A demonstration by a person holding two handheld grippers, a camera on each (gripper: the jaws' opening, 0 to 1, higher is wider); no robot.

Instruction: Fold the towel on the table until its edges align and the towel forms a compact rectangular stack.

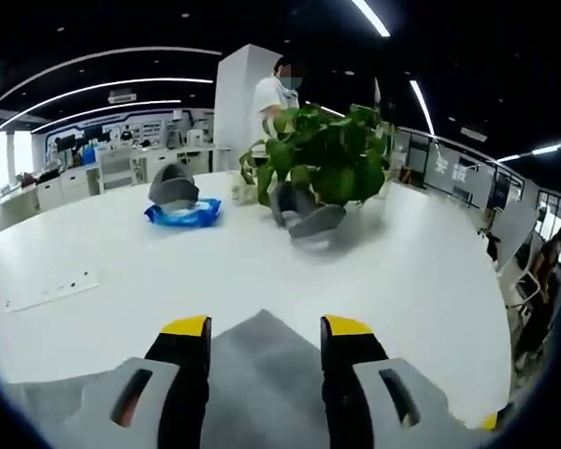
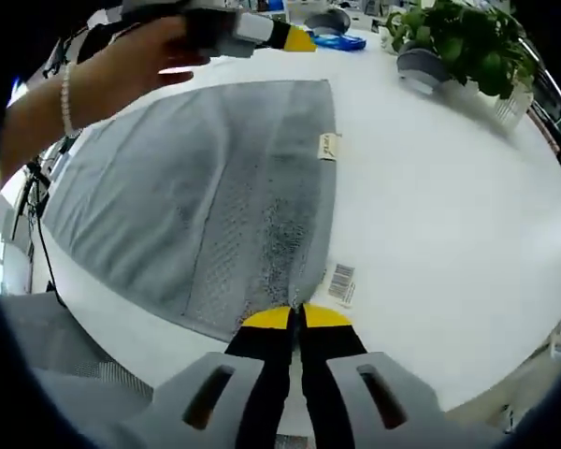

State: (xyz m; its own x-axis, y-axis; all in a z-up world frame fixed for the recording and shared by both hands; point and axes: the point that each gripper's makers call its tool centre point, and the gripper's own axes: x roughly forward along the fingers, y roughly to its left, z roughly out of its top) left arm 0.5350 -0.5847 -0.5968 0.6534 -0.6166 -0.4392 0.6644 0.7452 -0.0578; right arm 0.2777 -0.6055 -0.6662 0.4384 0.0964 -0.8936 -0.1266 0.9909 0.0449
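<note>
The grey towel (image 2: 196, 201) lay spread flat on the white tabletop (image 2: 449, 206), and the right gripper (image 2: 296, 318) was clamped on its near corner beside the barcode tag (image 2: 341, 282). The left gripper (image 1: 265, 327) hovered with jaws wide apart over the towel's far corner, facing a potted plant (image 1: 323, 159).

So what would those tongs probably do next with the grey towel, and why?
Probably the left tongs close on the far corner. The right tongs already pinch the towel's near corner, while the left ones stand open over the cloth. With both corners held, that edge could be carried across for the fold.
</note>
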